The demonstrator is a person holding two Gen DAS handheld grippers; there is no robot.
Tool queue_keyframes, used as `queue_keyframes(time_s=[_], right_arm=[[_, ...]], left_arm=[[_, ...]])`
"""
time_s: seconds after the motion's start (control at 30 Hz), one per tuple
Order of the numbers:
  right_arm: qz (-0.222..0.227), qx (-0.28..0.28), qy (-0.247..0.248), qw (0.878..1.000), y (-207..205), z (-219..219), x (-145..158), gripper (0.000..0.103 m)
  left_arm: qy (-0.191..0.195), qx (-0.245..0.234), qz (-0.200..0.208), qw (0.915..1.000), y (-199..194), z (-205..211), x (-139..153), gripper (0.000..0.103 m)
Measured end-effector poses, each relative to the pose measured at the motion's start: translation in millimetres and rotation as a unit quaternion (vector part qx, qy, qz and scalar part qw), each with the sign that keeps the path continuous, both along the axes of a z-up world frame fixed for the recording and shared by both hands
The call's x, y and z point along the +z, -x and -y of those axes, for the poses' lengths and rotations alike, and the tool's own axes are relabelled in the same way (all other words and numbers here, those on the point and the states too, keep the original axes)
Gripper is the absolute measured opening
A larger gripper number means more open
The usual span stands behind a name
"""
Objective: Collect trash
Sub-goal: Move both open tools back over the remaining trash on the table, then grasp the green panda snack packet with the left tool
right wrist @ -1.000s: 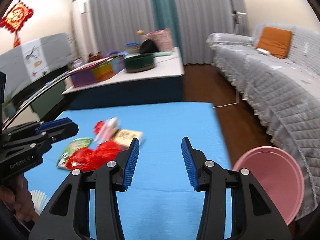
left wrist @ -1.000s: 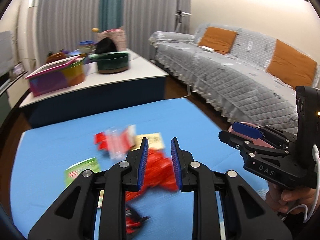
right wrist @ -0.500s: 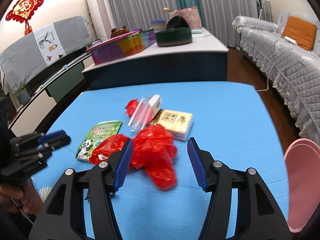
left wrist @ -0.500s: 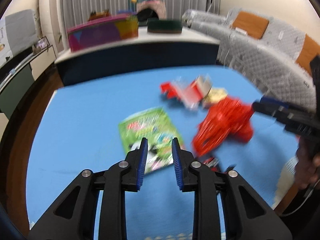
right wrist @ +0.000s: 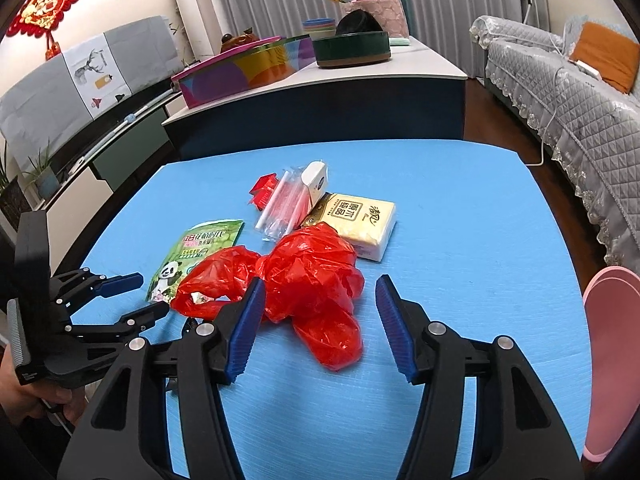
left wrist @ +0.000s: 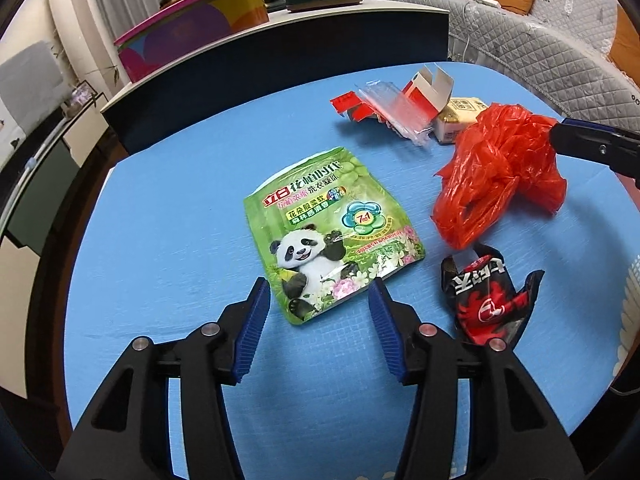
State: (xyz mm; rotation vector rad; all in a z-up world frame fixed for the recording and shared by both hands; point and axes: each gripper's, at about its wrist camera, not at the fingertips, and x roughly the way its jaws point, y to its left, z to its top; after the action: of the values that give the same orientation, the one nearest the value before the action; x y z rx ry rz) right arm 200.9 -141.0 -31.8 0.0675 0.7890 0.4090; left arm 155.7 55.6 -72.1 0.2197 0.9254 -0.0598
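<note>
Trash lies on a blue table [left wrist: 160, 208]. A green panda pouch [left wrist: 328, 228] lies flat just ahead of my open left gripper [left wrist: 318, 326]. A crumpled red plastic bag [right wrist: 304, 280] lies between the fingers of my open right gripper [right wrist: 318, 326]; it also shows in the left wrist view [left wrist: 500, 172]. A black-and-red wrapper [left wrist: 486, 296] lies right of the left gripper. A clear wrapper [right wrist: 284, 204], a red-and-white carton [left wrist: 428, 92] and a yellow tissue pack [right wrist: 356, 220] lie farther back. The left gripper [right wrist: 124, 296] also shows in the right wrist view.
A pink bin [right wrist: 612, 356] stands off the table's right edge. Behind the table a dark counter [right wrist: 320, 92] carries a colourful box [right wrist: 244, 68] and a green round tin [right wrist: 352, 48]. A grey covered sofa [right wrist: 580, 92] runs along the right.
My left gripper swung left and down from the red bag to the panda pouch and opened wide. My right gripper came down over the red bag.
</note>
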Motion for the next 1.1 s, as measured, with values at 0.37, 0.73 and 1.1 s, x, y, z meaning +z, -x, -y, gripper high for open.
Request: queue_keyframes(time_s=[0.37, 0.73, 1.1], right_arm=[[-0.004, 0.011, 0.01, 1.0, -0.8, -3.1, -4.1, 0.057], [-0.004, 0.013, 0.018, 1.0, -1.2, -1.3, -5.6, 0.057], [-0.013, 0.018, 0.026, 0.999, -2.4, -1.7, -9.8, 0.057]], left_arm=[[-0.007, 0.001, 0.003, 1.0, -12.2, 5.6, -6.8, 0.052], [-0.027, -0.008, 0.022, 0.9994, -22.8, 23.4, -5.9, 0.052], [-0.028, -0.005, 0.017, 0.9994, -32.3, 28.7, -7.8, 0.051]])
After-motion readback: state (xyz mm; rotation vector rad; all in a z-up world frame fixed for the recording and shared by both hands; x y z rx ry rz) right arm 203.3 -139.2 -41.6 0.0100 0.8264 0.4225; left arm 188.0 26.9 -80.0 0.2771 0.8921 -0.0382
